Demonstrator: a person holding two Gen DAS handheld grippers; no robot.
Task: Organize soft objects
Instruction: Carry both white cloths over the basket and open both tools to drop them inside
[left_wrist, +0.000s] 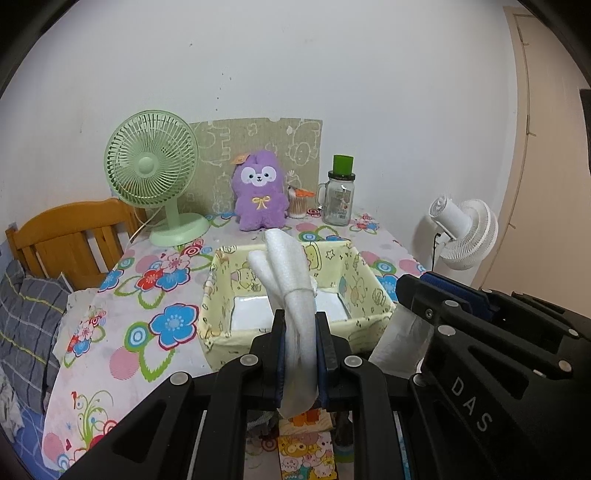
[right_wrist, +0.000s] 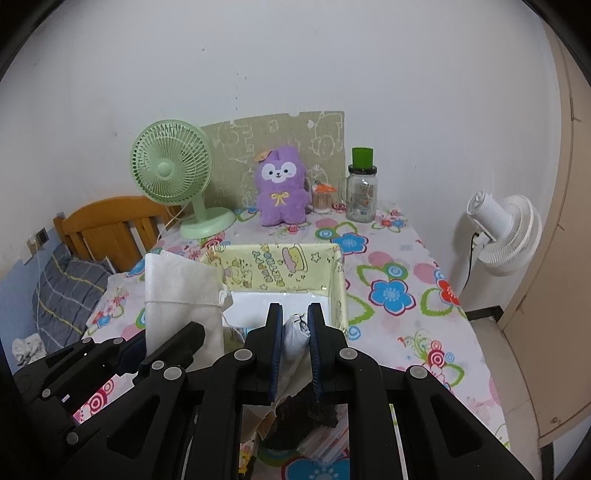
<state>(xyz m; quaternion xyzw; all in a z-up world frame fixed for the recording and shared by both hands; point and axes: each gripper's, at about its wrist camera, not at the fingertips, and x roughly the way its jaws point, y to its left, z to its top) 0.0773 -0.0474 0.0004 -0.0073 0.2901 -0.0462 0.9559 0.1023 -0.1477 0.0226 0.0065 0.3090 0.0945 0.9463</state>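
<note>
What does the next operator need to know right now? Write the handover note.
Left claw: shut on the white foam sheet, which sticks up over the yellow fabric box.
Right claw: shut on a bunched white cloth.
Box sits mid-table on the floral tablecloth; only its white bottom shows, nothing visibly inside.
Done: both pieces picked up.
Left: likely lower each into the box and release. Purple plush at the back is untouched.

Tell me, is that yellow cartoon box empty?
Seemingly empty: the yellow box's visible white bottom is bare in both views, though white cloth hides part.
</note>
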